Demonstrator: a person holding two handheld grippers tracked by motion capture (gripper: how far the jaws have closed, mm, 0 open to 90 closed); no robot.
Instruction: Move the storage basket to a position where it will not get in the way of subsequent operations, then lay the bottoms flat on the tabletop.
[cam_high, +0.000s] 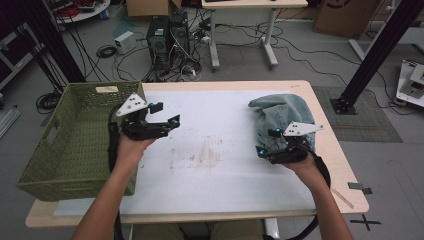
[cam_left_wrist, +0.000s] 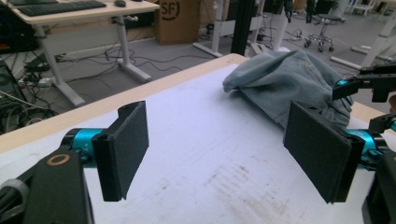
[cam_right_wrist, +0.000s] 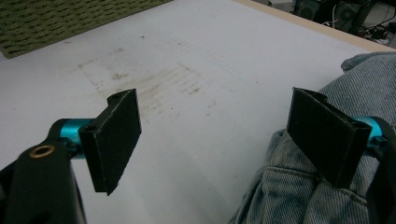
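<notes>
Two views: denim garment (cam_right_wrist: 303, 196) seam close-up; basket (cam_high: 75, 135) overhead.

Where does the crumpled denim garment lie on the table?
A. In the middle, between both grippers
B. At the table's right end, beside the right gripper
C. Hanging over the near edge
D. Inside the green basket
B: the denim garment is bunched at the table's right end, with the right gripper at its near edge, jaws open.
</notes>
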